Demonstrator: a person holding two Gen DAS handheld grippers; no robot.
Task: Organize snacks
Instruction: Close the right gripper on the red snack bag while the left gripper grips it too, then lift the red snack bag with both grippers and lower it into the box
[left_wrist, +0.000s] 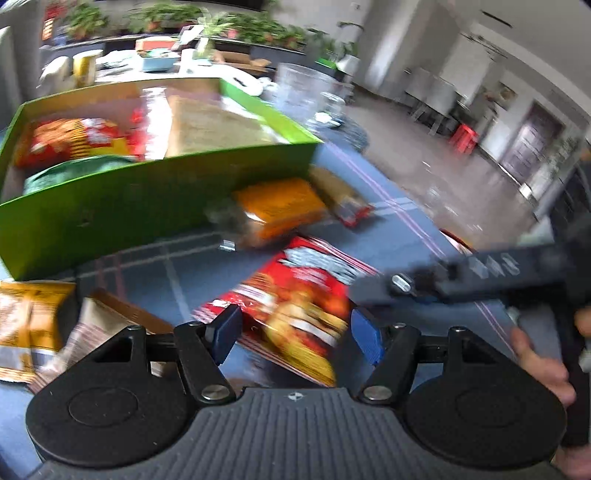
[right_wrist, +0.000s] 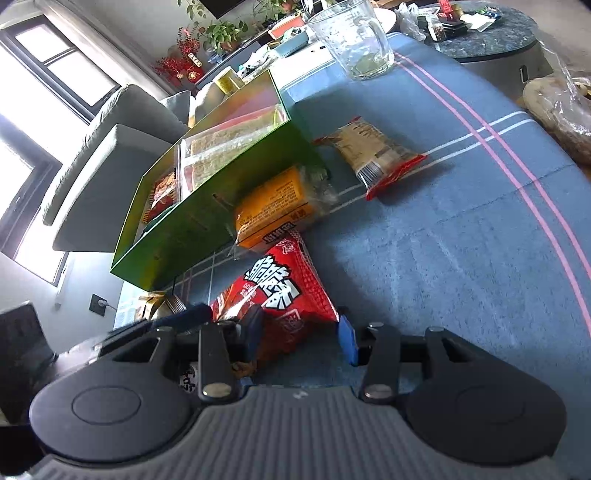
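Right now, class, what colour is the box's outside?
Green, clearest in the right wrist view.

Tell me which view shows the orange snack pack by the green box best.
The right wrist view: the orange snack pack is sharp there, its printed label readable, lying against the green box. The left wrist view shows the same pack smeared by motion blur, label unreadable.

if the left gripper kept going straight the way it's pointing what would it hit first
Most likely the red snack bag, which lies on the blue cloth right ahead of the left gripper, between its fingers. Beyond it sits the orange packet against the green box. The picture is blurred, so depth is uncertain.
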